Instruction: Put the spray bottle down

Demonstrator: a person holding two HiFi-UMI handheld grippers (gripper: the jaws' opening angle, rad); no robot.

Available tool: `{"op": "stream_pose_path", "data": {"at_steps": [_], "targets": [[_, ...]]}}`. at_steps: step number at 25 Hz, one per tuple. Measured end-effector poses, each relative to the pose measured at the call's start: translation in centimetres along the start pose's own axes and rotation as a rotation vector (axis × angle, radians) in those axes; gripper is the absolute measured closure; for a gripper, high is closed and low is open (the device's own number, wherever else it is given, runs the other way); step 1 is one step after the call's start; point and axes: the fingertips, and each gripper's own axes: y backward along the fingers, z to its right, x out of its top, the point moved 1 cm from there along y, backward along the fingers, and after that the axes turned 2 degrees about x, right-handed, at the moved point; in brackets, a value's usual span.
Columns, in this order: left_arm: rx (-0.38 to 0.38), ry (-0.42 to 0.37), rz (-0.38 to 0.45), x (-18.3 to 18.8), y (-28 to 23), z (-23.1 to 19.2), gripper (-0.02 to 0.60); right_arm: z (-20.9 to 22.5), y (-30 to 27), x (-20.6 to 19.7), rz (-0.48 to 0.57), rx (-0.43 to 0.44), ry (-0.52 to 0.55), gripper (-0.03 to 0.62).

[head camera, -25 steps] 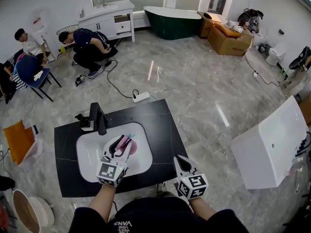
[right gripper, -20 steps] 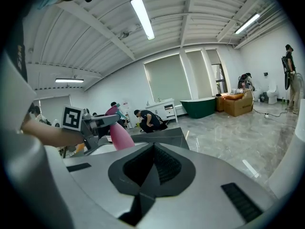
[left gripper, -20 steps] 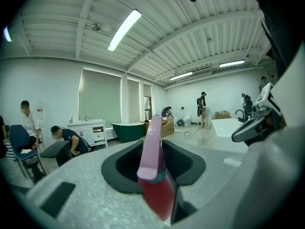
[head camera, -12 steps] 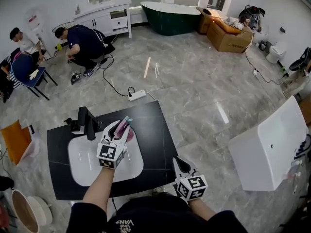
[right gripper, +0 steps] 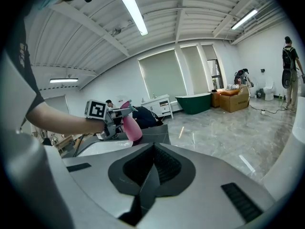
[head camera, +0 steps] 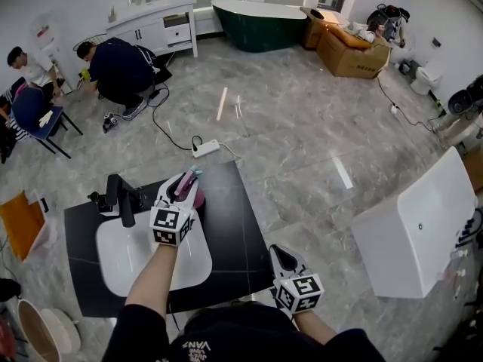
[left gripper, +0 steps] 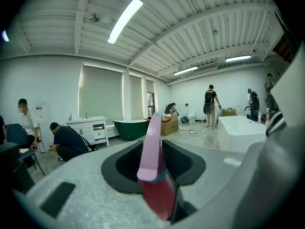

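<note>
The pink spray bottle (head camera: 189, 186) is clamped upright in my left gripper (head camera: 182, 188). It hangs over the far part of the black countertop (head camera: 235, 225), just right of the black faucet (head camera: 120, 196) and beyond the white sink basin (head camera: 143, 256). In the left gripper view the bottle's pink head and red body (left gripper: 155, 175) fill the gap between the jaws. The right gripper view shows the bottle (right gripper: 129, 126) at left, held by the left gripper (right gripper: 110, 120). My right gripper (head camera: 283, 256) is shut with nothing in it, off the counter's front right corner; its pads meet (right gripper: 151, 173).
A power strip (head camera: 204, 148) with cables lies on the floor beyond the counter. A large white tub (head camera: 419, 225) stands at right. People crouch and sit at the back left near a white vanity (head camera: 155, 23). A green bathtub (head camera: 260, 23) and cardboard boxes are far back.
My left gripper has carried the spray bottle from over the basin to the counter's far side, beside the faucet. The right gripper has stayed near the front right corner.
</note>
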Motion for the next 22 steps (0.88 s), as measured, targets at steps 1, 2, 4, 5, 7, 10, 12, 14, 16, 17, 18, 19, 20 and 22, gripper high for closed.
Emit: {"op": "stream_pose_path", "data": {"at_steps": [1, 2, 4, 5, 7, 10, 12, 14, 16, 17, 18, 19, 20, 22], "targets": [[0.004, 0.005, 0.004, 0.1, -0.5, -0.1, 0.449, 0.3, 0.0, 0.0, -0.003, -0.002, -0.001, 0.594], [0.007, 0.008, 0.006, 0.2, -1.1, -0.3, 0.449, 0.6, 0.0, -0.1, -0.006, -0.005, -0.001, 0.594], [0.014, 0.010, 0.007, 0.4, -2.2, -0.7, 0.449, 1.2, 0.1, -0.1, -0.012, -0.010, -0.003, 0.594], [0.016, 0.010, 0.006, 0.5, -2.7, -0.9, 0.449, 1.5, 0.2, -0.1, -0.014, -0.013, -0.004, 0.594], [0.021, 0.011, 0.003, 0.5, -3.6, -1.3, 0.449, 1.9, 0.3, -0.1, -0.018, -0.018, -0.004, 0.594], [0.036, 0.033, 0.004, 0.4, -4.7, -1.8, 0.448, 2.7, 0.6, 0.0, -0.022, -0.030, -0.003, 0.594], [0.049, 0.050, 0.007, 0.3, -5.2, -2.1, 0.449, 3.1, 0.8, 0.0, -0.025, -0.038, -0.004, 0.594], [0.053, 0.050, 0.007, 0.3, -5.4, -2.1, 0.448, 3.4, 1.0, -0.1, -0.024, -0.045, -0.005, 0.594], [0.051, 0.049, 0.005, 0.3, -5.6, -2.1, 0.446, 3.6, 1.0, -0.1, -0.023, -0.049, -0.005, 0.594], [0.050, 0.051, 0.001, 0.3, -5.7, -2.2, 0.445, 3.6, 1.0, 0.0, -0.022, -0.050, -0.005, 0.594], [0.051, 0.052, -0.006, 0.3, -5.7, -2.2, 0.444, 3.5, 1.0, 0.1, -0.022, -0.049, -0.004, 0.594], [0.053, 0.052, -0.015, 0.3, -5.8, -2.3, 0.443, 3.4, 1.0, 0.1, -0.020, -0.047, -0.004, 0.594], [0.055, 0.053, -0.024, 0.2, -5.8, -2.3, 0.443, 3.3, 1.0, 0.1, -0.019, -0.045, -0.004, 0.594], [0.058, 0.060, -0.044, 0.0, -5.8, -2.3, 0.443, 3.1, 1.0, 0.1, -0.014, -0.042, -0.001, 0.594]]}}
